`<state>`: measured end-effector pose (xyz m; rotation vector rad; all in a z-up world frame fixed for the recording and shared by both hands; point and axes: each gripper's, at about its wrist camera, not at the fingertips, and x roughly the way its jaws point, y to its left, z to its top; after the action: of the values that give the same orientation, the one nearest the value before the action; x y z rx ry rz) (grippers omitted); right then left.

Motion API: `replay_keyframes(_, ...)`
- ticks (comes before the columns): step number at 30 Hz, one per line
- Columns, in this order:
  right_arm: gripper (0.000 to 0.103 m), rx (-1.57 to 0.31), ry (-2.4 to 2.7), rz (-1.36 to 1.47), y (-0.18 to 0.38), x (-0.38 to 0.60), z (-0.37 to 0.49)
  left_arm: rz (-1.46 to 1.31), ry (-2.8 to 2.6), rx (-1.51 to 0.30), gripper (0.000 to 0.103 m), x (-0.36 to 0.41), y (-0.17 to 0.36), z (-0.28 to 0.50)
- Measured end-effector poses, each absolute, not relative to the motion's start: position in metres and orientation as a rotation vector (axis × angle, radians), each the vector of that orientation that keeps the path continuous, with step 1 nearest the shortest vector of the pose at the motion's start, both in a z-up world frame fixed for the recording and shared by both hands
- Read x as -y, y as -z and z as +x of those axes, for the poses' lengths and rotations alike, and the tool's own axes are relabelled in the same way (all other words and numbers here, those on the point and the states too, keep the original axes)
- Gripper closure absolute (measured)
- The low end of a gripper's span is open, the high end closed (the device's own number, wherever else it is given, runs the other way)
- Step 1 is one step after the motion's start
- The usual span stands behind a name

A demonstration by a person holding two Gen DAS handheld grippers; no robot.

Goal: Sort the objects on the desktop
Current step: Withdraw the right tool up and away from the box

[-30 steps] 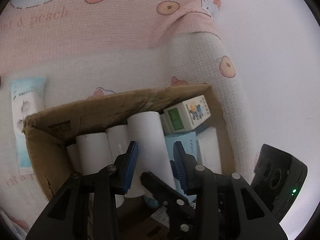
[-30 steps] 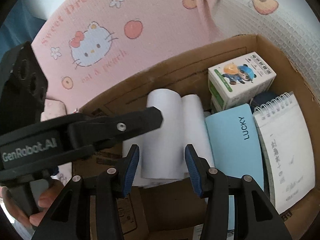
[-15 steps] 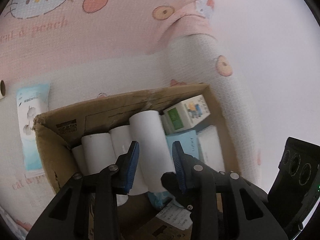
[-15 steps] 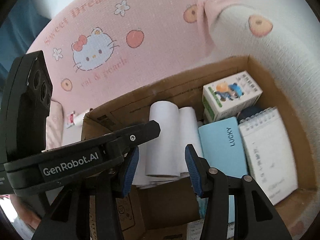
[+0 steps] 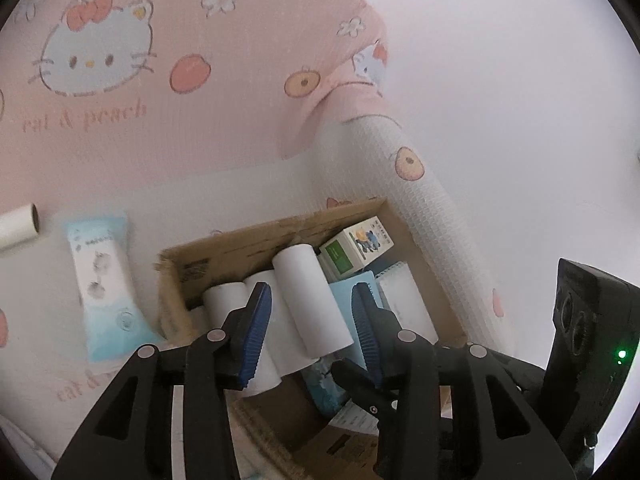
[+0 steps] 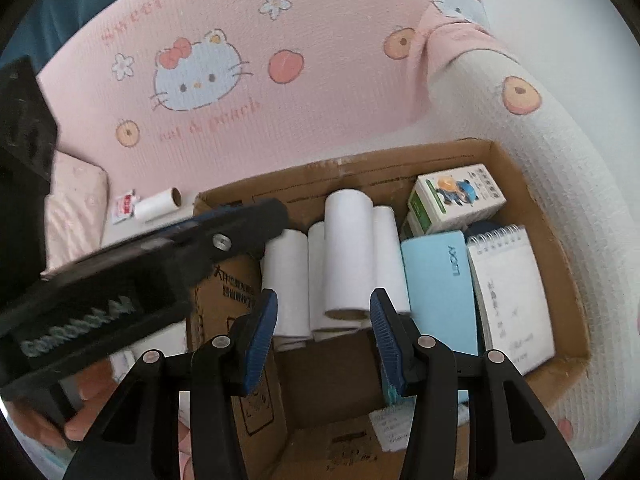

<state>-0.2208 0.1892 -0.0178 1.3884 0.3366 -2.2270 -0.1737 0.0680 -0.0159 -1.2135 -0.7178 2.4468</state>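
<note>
A cardboard box (image 6: 532, 216) (image 5: 224, 240) holds several white paper rolls (image 6: 346, 252) (image 5: 308, 300), a cartoon-printed carton (image 6: 456, 198) (image 5: 356, 246), a light blue book (image 6: 438, 280) and a spiral notepad (image 6: 508, 284). My left gripper (image 5: 310, 330) is open and empty, raised above the box's near side; it also shows in the right wrist view (image 6: 248, 220). My right gripper (image 6: 322, 338) is open and empty above the box. Outside the box lie a white roll (image 5: 16, 226) (image 6: 158, 206) and a blue wipes pack (image 5: 102, 284).
The box sits on a pink and white Hello Kitty blanket (image 6: 280, 92) (image 5: 160, 120) with a raised folded edge (image 5: 424, 216) to its right. A small red-and-white packet (image 6: 125, 206) and a pink pillow (image 6: 74, 200) lie left of the box.
Both grippers have pulled back and up from the box, so more of the blanket shows. The loose roll has come into the left wrist view. Both stay open.
</note>
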Motion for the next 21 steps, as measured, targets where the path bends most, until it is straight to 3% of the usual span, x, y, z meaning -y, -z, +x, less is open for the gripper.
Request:
replay_keyframes(14,0.057,-0.614,2.264,1.292,0.002,-0.126,-0.171,-1.066,-2.667,0.330,0.052,-0.026,-0.013,-0.124)
replay_keyframes(21,0.057,-0.684,2.232,1.257,0.001,-0.103,-0.157,-1.082,-2.715,0.412,0.051,0.015,0.001,-0.115)
